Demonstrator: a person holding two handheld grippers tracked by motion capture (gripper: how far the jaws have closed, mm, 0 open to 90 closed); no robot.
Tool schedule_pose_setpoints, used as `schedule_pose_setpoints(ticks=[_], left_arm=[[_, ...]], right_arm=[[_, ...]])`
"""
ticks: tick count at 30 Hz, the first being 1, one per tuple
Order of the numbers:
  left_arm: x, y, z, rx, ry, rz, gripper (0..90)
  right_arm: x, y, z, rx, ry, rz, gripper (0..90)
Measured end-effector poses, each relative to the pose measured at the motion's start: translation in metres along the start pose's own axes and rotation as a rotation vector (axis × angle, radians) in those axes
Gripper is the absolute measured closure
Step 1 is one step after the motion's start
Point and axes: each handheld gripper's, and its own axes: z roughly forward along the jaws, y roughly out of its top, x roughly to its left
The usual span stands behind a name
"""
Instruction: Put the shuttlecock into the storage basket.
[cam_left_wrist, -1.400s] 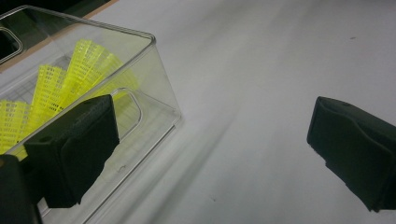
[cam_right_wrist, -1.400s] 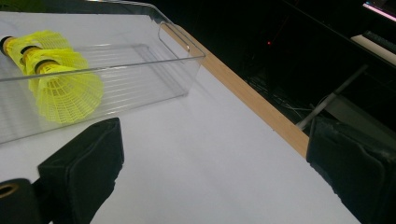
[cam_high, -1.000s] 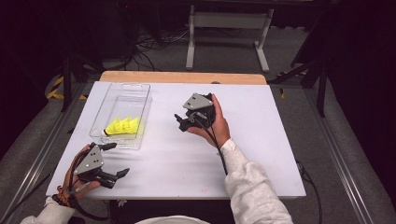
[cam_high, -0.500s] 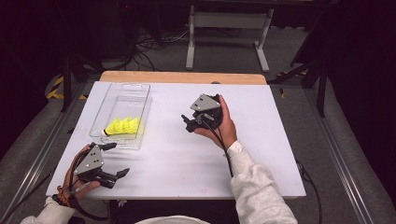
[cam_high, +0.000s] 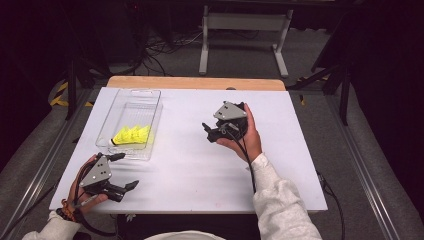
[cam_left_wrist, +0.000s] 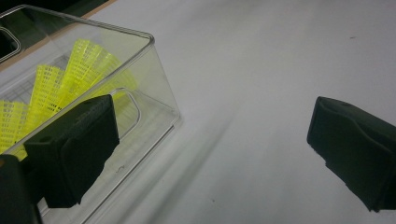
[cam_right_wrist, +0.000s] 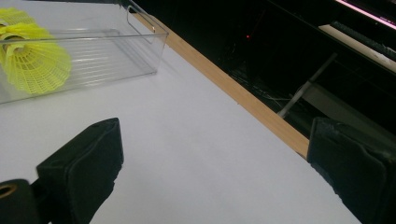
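Both my tongs gape empty: left tongs (cam_high: 126, 171) beside the bin (cam_high: 150, 102) of shuttlecocks (cam_high: 132, 136); right tongs (cam_high: 206, 131) have drifted rightward.

Clear bin (cam_left_wrist: 154, 84) just left of left gripper (cam_left_wrist: 205, 140): glossy see-thru plastic, smooth walls, ribbed floor. Shuttlecocks (cam_left_wrist: 70, 79) inside it: bright yellow plastic mesh, w/ slight sheen. Gripper pads (cam_left_wrist: 79, 144): matt black, rubbery-looking, faintly grainy. Table top (cam_right_wrist: 187, 140) under right gripper (cam_right_wrist: 210, 172): matt white, smooth; pale wood strip (cam_right_wrist: 233, 93) ahead of it, satin finish. Sleeve (cam_high: 280, 205) behind it: white knit cloth.
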Motion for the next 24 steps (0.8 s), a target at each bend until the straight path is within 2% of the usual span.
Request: schedule_pose_setpoints(ticks=[24], left_arm=[[0.000, 0.000, 0.000, 0.002, 0.002, 0.000, 3.0]], right_arm=[[-0.006, -0.015, -0.018, 0.004, -0.024, -0.002, 4.7]])
